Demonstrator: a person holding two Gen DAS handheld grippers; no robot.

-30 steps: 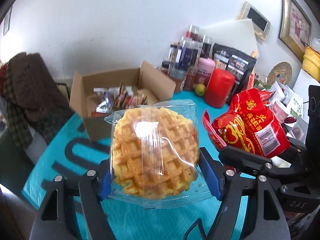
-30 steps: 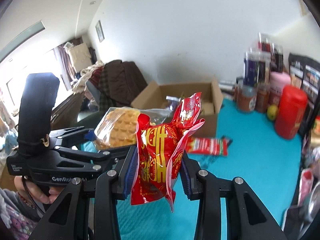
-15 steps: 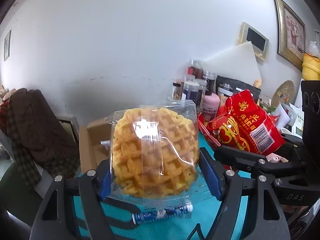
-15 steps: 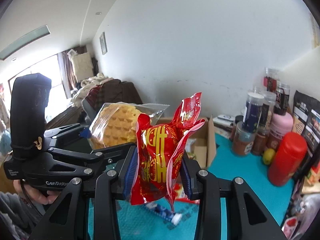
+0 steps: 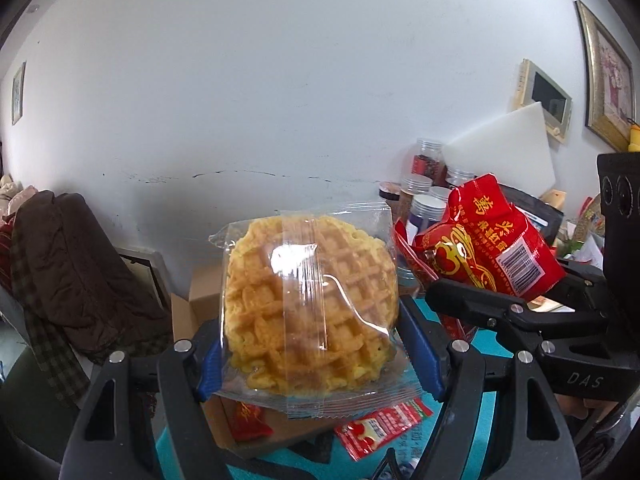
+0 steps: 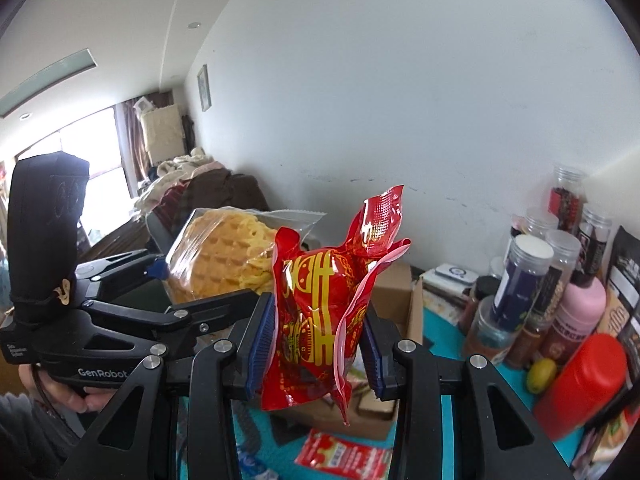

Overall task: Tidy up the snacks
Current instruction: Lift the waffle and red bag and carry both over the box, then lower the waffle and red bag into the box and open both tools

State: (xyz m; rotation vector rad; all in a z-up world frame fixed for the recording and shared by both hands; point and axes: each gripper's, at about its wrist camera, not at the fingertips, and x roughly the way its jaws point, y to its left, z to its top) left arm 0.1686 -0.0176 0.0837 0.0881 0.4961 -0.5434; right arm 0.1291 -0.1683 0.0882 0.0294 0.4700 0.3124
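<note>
My left gripper is shut on a clear-wrapped waffle and holds it up in the air. The waffle also shows in the right wrist view. My right gripper is shut on a red snack bag, held up beside the waffle; the bag shows in the left wrist view. A cardboard box stands on the teal table below and behind both grippers, with a red packet inside. A flat red sachet lies on the table.
Jars and bottles, a red canister, a pink bottle and a lime crowd the table's right side by the wall. Dark clothes pile on the left. A red sachet lies below the box.
Both grippers have risen and tilted up with their packets; the box and table have dropped low in view and the wall fills the frames.
</note>
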